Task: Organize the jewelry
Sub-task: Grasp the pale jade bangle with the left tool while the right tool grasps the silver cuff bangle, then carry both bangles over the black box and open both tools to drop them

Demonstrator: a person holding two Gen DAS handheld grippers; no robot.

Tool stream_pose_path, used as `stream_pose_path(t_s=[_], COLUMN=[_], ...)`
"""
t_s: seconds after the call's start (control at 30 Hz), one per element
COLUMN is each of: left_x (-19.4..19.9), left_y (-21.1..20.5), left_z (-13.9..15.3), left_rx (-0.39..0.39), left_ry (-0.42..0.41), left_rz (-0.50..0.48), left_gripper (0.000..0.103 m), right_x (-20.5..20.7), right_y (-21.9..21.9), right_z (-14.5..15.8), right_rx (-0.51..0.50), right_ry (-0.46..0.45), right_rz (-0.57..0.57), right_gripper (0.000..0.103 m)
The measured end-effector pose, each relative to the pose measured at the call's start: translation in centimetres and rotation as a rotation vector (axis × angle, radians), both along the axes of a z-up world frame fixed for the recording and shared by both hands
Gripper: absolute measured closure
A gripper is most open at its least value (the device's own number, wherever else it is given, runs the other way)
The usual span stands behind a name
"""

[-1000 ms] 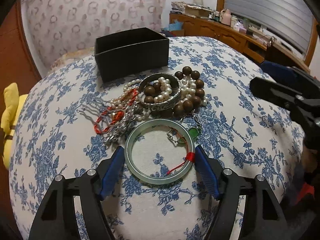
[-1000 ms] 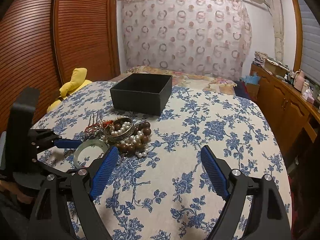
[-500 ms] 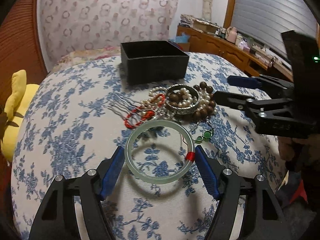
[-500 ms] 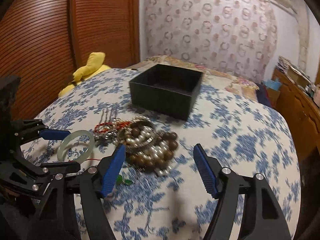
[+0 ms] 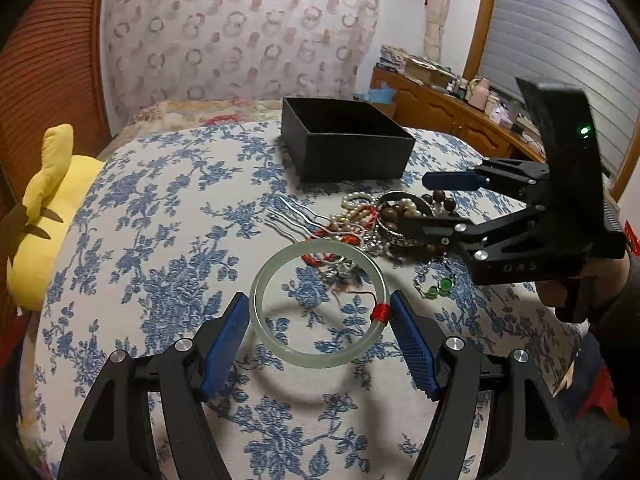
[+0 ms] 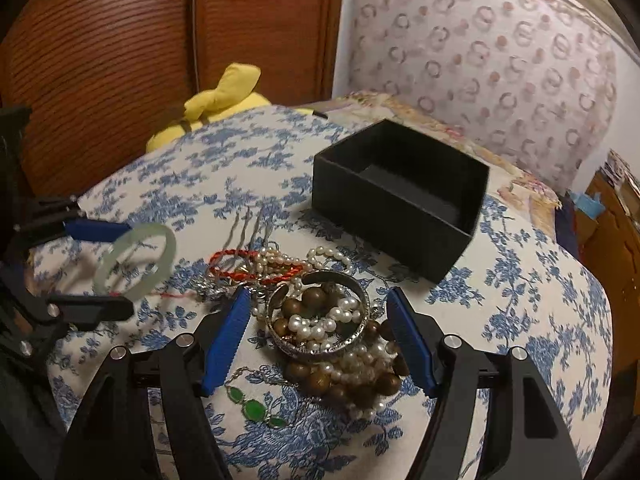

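Left hand-held gripper (image 5: 318,322) pinching the pale green bangle (image 5: 318,303), frame centre, lifted off the worktop (image 5: 160,240). Right hand-held gripper (image 6: 318,334) spread around the silver bracelet (image 6: 318,320), lower centre.

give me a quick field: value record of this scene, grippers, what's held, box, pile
left gripper: shut on the pale green bangle, lifted above the floral cloth
right gripper: open, fingers either side of the silver cuff
black box: open, no jewelry visible inside
pile: pearl strands, wooden beads, red cord bracelet, hair comb, green stone chain
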State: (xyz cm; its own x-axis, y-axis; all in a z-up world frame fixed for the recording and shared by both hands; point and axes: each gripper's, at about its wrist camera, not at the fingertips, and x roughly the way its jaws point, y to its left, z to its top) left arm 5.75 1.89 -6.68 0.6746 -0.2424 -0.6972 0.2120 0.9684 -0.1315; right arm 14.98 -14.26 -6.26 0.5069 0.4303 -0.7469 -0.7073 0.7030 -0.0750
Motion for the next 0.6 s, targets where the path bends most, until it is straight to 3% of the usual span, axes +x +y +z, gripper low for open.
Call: stream_pose_path(t_s=[0.2, 0.3, 0.6], left_x=[0.3, 0.5, 1.2], left_y=[0.5, 0.7, 0.9], left_z=[0.3, 0.6, 1.3], left_rx=[-0.005, -0.004, 0.001], left_ry=[-0.010, -0.018, -0.034], left_rz=[0.008, 0.011, 0.016], left_gripper=[0.035, 0.035, 0.035], right_x=[0.5, 0.6, -0.4], right_y=[1.0, 1.0, -0.8], right_z=[-1.1, -1.4, 0.2], right_rx=[-0.063, -0.078, -0.007], right_ry=[0.013, 0.012, -0.021], right_rz=[0.030, 0.038, 0.023], right_gripper=[0.030, 0.040, 0.040])
